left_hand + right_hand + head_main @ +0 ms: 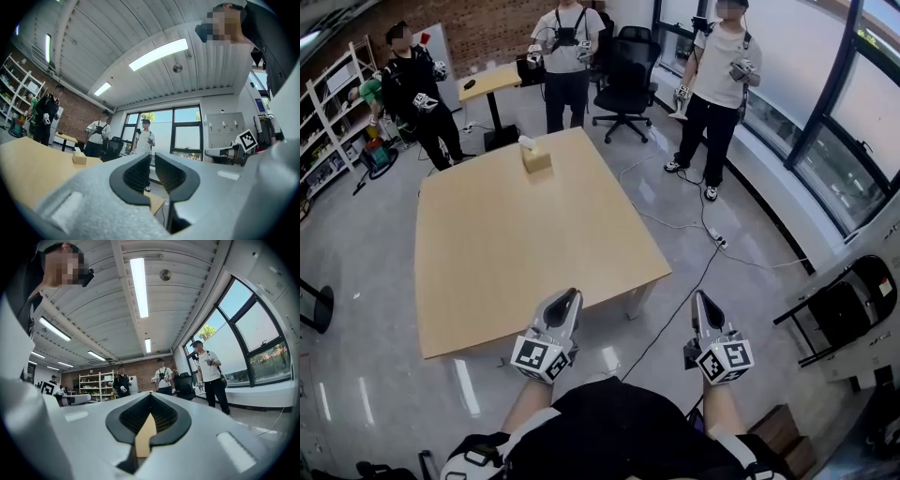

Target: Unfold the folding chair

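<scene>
Two grippers sit low in the head view, both at the near side of the wooden table (506, 253), markers toward the camera, pointing roughly level toward the table's far side.

Left gripper (573, 294): jaws a narrow slit apart, nothing between them, empty. Its tip overlaps the table's near edge.

Right gripper (700, 298): jaws clenched tip to tip, gripping nothing. It is off the table's near right corner, over the floor.

Folding chair (848, 307): black, folded flat, well to the right of the table and well apart from both grippers. It leans on a white unit at the room's edge. Its long axis runs on a diagonal in the head view, lower end on the table side, upper end away from the table. Thin frame tubes stick out at the table-side end. Its flat face is turned toward the table. Nothing touches it but the floor and the unit.

Tissue box (535, 157) stands near the table's far edge. A floor cable (680, 309) runs past the table's right side, with a power strip (718, 241) on it. A black office chair (628, 80) is beyond the table's far right corner. Three people stand beyond the far side, all holding grippers: one to the far left (417, 94), one straight behind (567, 61), one to the far right (717, 89).
</scene>
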A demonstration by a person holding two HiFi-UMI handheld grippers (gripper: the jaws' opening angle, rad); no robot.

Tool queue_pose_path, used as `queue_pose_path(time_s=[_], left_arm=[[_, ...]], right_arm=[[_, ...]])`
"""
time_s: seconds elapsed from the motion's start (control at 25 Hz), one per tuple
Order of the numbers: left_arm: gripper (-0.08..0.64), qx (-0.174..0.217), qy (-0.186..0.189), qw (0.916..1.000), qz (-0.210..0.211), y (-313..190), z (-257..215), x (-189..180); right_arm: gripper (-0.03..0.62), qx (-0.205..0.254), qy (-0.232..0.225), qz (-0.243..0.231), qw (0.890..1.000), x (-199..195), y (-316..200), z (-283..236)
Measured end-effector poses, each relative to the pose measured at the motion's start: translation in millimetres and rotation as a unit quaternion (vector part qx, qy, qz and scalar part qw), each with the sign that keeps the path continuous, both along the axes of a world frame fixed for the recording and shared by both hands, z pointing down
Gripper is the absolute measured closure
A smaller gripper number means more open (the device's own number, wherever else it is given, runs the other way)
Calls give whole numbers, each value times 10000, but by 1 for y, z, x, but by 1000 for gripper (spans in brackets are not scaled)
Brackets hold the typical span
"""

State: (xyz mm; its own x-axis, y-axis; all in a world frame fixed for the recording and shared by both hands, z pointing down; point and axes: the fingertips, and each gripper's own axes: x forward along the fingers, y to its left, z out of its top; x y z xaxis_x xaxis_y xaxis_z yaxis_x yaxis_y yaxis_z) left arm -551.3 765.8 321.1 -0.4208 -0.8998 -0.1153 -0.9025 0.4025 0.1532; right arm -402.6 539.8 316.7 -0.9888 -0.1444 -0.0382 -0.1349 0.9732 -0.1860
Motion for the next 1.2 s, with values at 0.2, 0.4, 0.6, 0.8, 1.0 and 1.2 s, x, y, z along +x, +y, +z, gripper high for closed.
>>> queue_pose_path(time_s=[0.2, 0.4, 0.6, 0.8, 1.0, 1.2], left_arm=[[524, 30, -88, 9989, 458, -33, -8, 0], [524, 85, -143, 9941, 1071, -74, -15, 10], [524, 90, -101, 9868, 1613, -108, -14, 26], [523, 99, -124, 9761, 2165, -133, -12, 41], [523, 102, -61, 9669, 2551, -154, -15, 50], [525, 144, -57, 9522, 3051, -175, -13, 65]], right_arm=[[586, 75, 65, 538, 9985, 21, -19, -1], [586, 91, 89, 1107, 9938, 51, -38, -2], [586, 77, 103, 1668, 9859, 87, -49, 0], [586, 14, 165, 2214, 9750, 121, -54, 5], [586, 48, 187, 2728, 9619, 147, -54, 0], [586, 158, 198, 3115, 9499, 170, -46, -4]])
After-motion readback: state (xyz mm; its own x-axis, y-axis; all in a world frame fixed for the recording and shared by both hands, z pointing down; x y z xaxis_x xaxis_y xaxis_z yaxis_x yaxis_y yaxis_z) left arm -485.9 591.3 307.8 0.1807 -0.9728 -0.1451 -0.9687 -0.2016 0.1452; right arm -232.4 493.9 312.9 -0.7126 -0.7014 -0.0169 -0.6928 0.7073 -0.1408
